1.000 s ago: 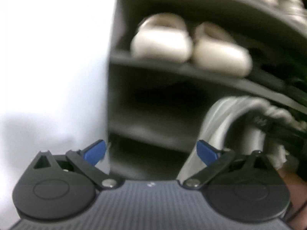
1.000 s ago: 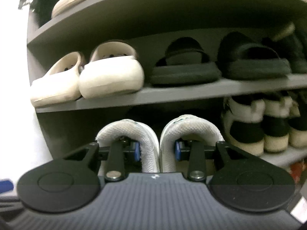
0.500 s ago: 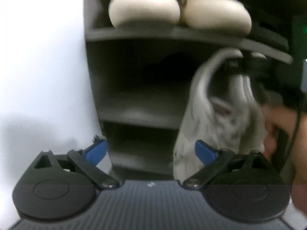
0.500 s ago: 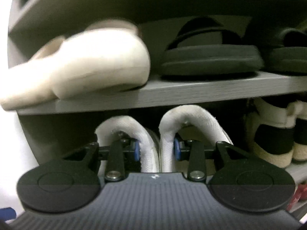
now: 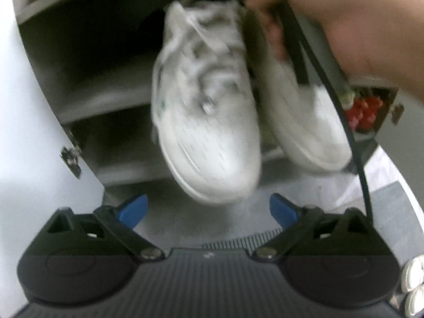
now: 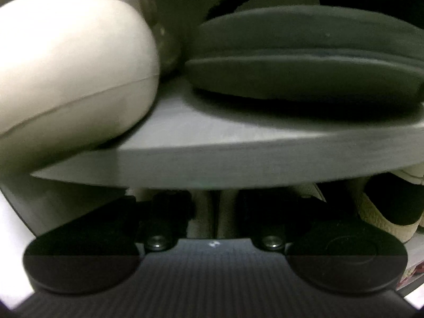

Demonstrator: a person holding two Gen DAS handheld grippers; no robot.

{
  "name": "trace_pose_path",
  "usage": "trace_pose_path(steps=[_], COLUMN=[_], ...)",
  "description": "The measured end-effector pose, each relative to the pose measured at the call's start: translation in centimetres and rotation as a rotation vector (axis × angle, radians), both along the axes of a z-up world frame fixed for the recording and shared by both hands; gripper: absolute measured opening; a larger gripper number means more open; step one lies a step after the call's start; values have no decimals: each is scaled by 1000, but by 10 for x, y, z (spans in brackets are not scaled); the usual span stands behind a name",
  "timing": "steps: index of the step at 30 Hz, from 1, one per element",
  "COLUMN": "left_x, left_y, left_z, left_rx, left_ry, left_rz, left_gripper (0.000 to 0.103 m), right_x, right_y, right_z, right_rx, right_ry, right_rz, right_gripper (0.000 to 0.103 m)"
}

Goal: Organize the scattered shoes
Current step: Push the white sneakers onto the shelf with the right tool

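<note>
A pair of white sneakers (image 5: 209, 132) hangs toes down in front of the grey shoe rack (image 5: 87, 87), filling the middle of the left wrist view. A person's hand (image 5: 357, 26) holds the right gripper above them. In the right wrist view my right gripper (image 6: 214, 212) is shut on the pair's inner heel collars (image 6: 206, 206), just under a grey shelf edge (image 6: 238, 164); its fingers are in shadow. My left gripper (image 5: 208, 210) is open below the sneaker toes, blue pads (image 5: 132, 210) wide apart with nothing between them.
On the shelf above the right gripper sit a cream clog (image 6: 69, 61) and a black slide (image 6: 304, 61). Beige-and-black shoes (image 6: 384, 206) stand on the lower shelf at right. A white wall (image 5: 23, 106) flanks the rack's left side. Something red (image 5: 365, 111) sits low at right.
The right gripper has pushed the sneakers closer to the rack, so the shelf edge now fills its view. The left gripper's view has swung round; the sneakers now hang right above its open fingers.
</note>
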State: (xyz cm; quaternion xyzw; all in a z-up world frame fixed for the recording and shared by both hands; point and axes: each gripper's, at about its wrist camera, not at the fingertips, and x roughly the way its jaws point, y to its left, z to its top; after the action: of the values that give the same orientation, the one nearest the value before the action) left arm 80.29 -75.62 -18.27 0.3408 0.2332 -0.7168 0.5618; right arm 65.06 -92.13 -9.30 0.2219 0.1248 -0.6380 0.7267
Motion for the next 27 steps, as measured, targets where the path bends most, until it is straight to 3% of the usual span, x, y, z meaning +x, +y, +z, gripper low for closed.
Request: trace_pose_path(steps=[4,8,9,10,16,19,20,21,26,27], left_x=[-22,-26,-23,-22,-33,-44,-56,-56,-45,-46], left_y=[0,-15,-15,-16,-14,-20,-16,-16,-22,-21], left_z=[-10,-30,-31,-32,-34,-36,-34,-32,-30,-28], left_rx=[-24,-18,-54,-67,-67,30,22,-6,5,5], left_ry=[14,69,78,81,84,87,61,51,182,173], left_rz=[3,120,196,207,215,108,26,19,68,65], left_gripper=[103,100,100,101,102,96,96,96,96,94], right_x=[0,-1,-2,-3,-6,-8,-9,-10,-14,-15], right_y=[-6,-9,-9,-9,-12,-13,-14,-14,-17,-17], right_z=[0,0,1,1,2,3,3,3,5,5], right_rx=[22,35,37,39,52,62,66,69,85,87], right_ry=[10,3,-2,-6,-22,-27,-29,-31,-40,-40], right_rz=[-16,-32,-36,-40,-58,-61,-62,-62,-67,-61], right_gripper=[37,38,38,38,40,40,40,40,40,40])
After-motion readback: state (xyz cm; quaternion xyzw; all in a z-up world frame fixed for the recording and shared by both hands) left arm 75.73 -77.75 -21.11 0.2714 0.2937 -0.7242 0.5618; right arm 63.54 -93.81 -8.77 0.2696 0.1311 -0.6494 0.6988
